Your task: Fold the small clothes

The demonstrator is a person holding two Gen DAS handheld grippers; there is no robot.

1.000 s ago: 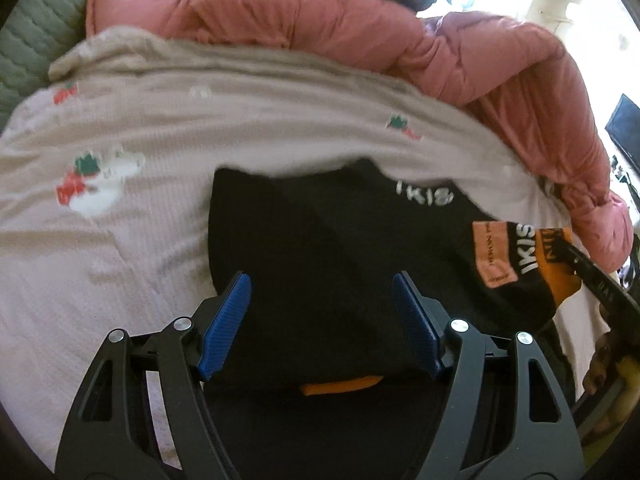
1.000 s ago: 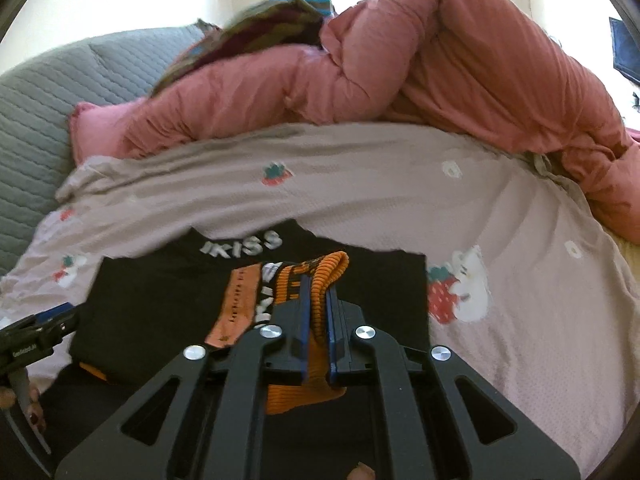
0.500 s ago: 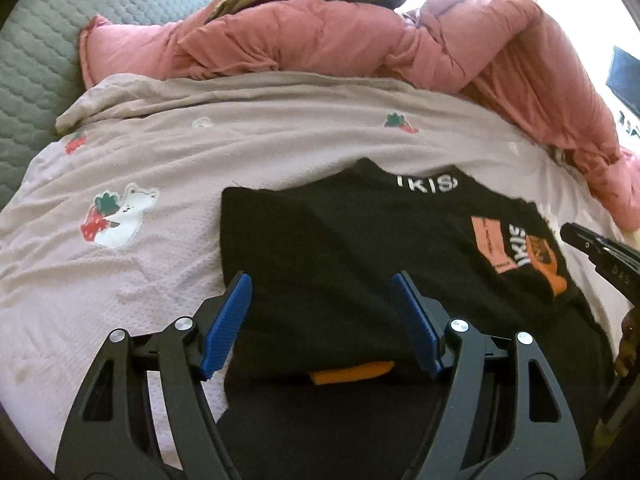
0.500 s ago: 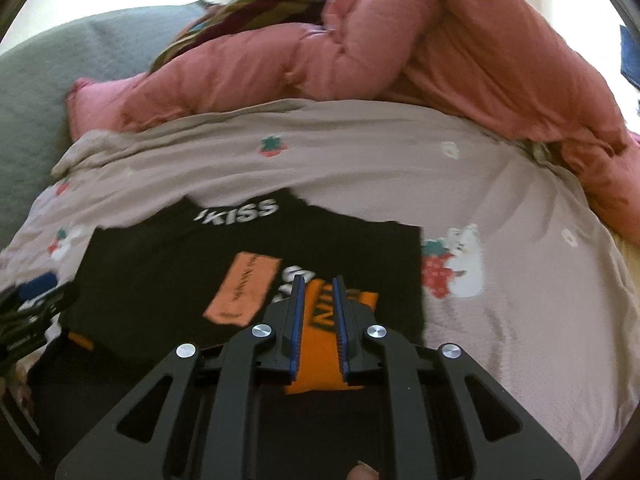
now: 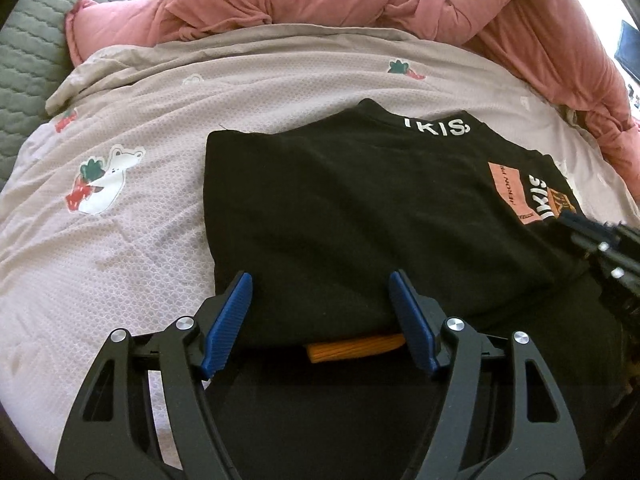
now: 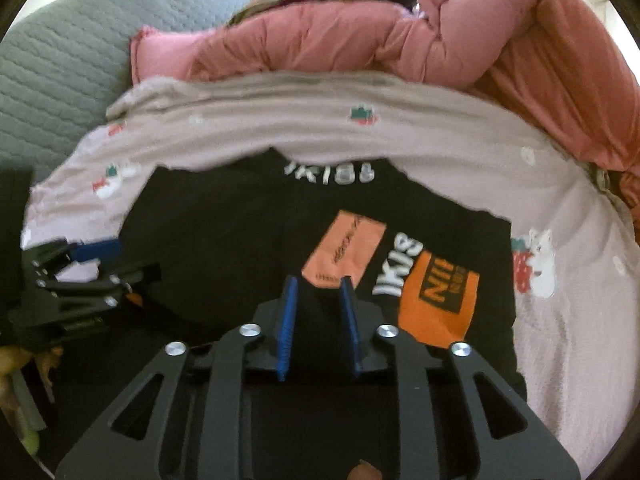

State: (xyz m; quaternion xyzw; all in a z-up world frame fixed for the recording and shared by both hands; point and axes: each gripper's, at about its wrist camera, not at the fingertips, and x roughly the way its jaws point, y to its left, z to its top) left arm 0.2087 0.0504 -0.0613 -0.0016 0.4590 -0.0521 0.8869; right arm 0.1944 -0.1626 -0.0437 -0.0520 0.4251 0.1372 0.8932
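Right wrist view: right hand-held gripper (image 6: 318, 286) opening, empty, over "IKISS"-printed black garment (image 6: 240, 248).

I see a matt black knit garment (image 5: 340, 208) with an orange ribbed cuff (image 5: 354, 347) at its near edge. Under it, the beige bedsheet (image 5: 132, 248) looks finely waffle-textured cloth. Beyond it, the pink quilt (image 5: 360, 0) looks puffy and soft.
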